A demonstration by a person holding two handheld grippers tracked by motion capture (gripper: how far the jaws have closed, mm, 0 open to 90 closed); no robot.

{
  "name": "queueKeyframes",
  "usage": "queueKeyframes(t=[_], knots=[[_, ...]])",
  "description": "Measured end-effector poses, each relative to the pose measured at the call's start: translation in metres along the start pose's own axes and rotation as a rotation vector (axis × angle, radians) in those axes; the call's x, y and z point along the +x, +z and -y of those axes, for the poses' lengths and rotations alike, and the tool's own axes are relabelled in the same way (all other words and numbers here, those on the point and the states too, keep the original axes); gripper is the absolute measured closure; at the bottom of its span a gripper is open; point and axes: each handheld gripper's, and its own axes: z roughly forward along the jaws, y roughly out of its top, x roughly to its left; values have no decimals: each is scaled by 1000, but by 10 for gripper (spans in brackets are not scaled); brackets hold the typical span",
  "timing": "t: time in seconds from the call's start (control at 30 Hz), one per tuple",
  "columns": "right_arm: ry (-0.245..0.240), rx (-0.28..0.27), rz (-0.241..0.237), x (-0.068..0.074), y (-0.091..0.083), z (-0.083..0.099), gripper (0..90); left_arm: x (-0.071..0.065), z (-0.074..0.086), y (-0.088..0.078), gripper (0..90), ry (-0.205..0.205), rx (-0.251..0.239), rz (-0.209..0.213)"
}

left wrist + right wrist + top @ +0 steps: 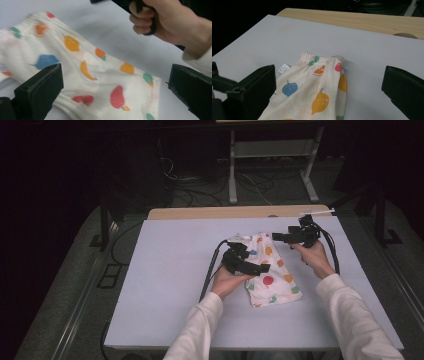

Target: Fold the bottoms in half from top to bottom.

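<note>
A folded white cloth (272,275) printed with coloured fruit lies flat at the middle of the white table top (165,285). My left gripper (257,265) hovers over the cloth's left side, its jaws open and pointing right. In the left gripper view the cloth (100,75) spreads between and beyond the two jaws of that gripper (115,87), with nothing pinched. My right gripper (282,236) is held at the cloth's far right corner, jaws open and pointing left. Its own view looks over the cloth's elastic hem (322,58) between the wide-apart jaws of the gripper (328,90).
A strip of bare wood (225,212) runs along the table's far edge. Beyond it stand white metal frame legs (232,175) and loose cables on the dark floor. A black cable (210,270) trails from the left gripper toward the near edge.
</note>
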Motion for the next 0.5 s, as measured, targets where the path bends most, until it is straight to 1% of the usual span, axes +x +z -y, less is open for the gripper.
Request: queueKeyframes(t=[0.2, 0.27, 0.43, 0.5], knots=[[-2, 11, 2, -1, 3, 1, 0, 19, -5, -8, 0, 11, -17, -47], [-1, 14, 4, -1, 3, 1, 0, 28, -6, -10, 0, -8, -22, -59], [0, 26, 6, -3, 4, -1, 0, 47, -7, -14, 0, -66, -43, -64], [-1, 29, 5, -3, 5, -3, 0, 52, -9, -14, 0, -72, -43, -67]])
